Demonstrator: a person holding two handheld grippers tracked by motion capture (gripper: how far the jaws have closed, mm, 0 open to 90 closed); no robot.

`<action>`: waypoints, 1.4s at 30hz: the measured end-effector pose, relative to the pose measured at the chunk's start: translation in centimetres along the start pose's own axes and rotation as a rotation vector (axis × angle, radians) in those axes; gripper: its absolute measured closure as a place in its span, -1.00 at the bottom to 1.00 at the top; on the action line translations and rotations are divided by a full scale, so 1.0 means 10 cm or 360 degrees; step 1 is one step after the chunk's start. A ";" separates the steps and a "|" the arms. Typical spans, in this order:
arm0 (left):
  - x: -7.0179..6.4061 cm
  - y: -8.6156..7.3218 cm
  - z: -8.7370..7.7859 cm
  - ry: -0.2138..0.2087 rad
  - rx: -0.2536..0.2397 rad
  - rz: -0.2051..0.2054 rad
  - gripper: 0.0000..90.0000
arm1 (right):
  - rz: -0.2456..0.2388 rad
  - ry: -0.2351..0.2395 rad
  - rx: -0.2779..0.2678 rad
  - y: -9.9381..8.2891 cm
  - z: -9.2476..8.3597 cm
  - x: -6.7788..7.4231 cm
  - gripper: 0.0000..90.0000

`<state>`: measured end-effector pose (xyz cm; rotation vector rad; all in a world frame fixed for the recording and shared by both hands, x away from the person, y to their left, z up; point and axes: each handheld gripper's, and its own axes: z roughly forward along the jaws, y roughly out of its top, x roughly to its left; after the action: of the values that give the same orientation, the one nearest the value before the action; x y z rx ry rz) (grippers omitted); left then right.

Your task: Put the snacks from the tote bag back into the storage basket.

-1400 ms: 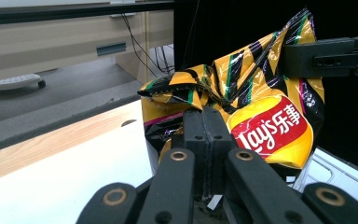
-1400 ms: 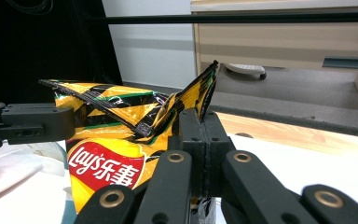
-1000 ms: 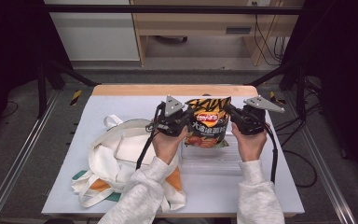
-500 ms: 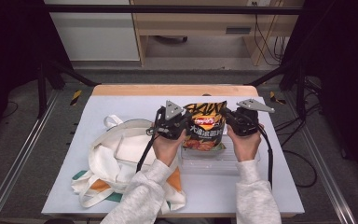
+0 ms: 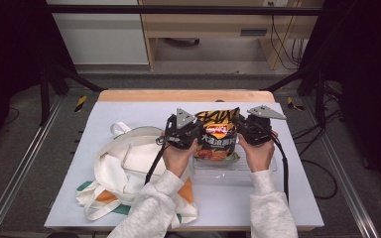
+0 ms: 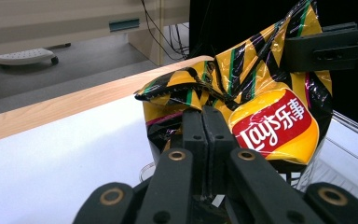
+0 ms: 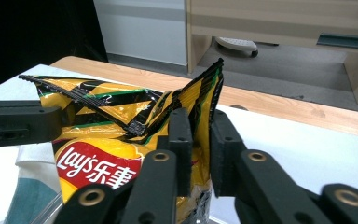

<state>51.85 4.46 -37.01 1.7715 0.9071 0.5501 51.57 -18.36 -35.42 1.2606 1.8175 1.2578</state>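
A yellow and black Lay's chip bag [image 5: 217, 138] stands upright in a clear plastic container [image 5: 258, 172] at the middle of the table. My left gripper [image 5: 194, 133] is shut on the bag's left side, and my right gripper [image 5: 242, 130] grips its right side. In the left gripper view the jaws of my left gripper [image 6: 204, 116] are pressed together on the crumpled edge of the bag [image 6: 270, 121]. Seen in the right gripper view, my right gripper [image 7: 198, 122] pinches the bag's [image 7: 116, 140] upper side seam. The bag's top is sealed and creased.
A cream tote bag [image 5: 129, 163] with orange and green patches lies crumpled on the white table cover [image 5: 129, 111], left of the container. The wooden table edge [image 5: 178, 95] runs along the far side. Black frame posts and cables stand beyond the table.
Both grippers have drawn the chip bag slightly toward the person and lower into the container. The right gripper has shifted left, closer to the left one.
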 end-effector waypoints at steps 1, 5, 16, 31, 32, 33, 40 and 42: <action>0.00 0.00 0.00 0.0003 -0.0003 0.0005 0.95 | 0.0000 -0.0001 0.0002 0.00 0.00 0.00 0.76; 0.03 0.02 -0.03 0.0007 -0.0005 0.0006 0.82 | -0.0038 -0.0014 -0.0014 -0.01 0.02 0.01 0.57; 0.15 0.07 -0.24 -0.0029 -0.0069 0.0032 0.17 | -0.0024 -0.0076 -0.0158 0.06 -0.13 -0.04 -0.17; 0.57 -0.03 -0.72 -0.0139 0.0020 0.0094 -0.17 | 0.0025 0.0036 -0.0192 0.12 -0.48 -0.08 -0.61; 0.61 -0.06 -0.77 -0.0125 0.0033 0.0106 -0.18 | 0.0020 0.0039 -0.0190 0.12 -0.49 -0.07 -0.62; 0.64 -0.08 -0.79 -0.0119 0.0037 0.0112 -0.19 | 0.0006 0.0051 -0.0188 0.11 -0.50 -0.06 -0.63; 0.91 -0.30 -1.08 -0.0071 0.0068 0.0086 -0.24 | -0.0076 0.0054 -0.0149 0.02 -0.54 -0.01 -0.66; 0.96 -0.36 -1.14 -0.0049 0.0074 0.0093 -0.25 | -0.0087 0.0053 -0.0140 -0.01 -0.56 -0.01 -0.67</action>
<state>48.33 19.41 -36.63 1.8484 0.8552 0.5418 46.86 -20.49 -33.35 1.1414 1.7872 1.3212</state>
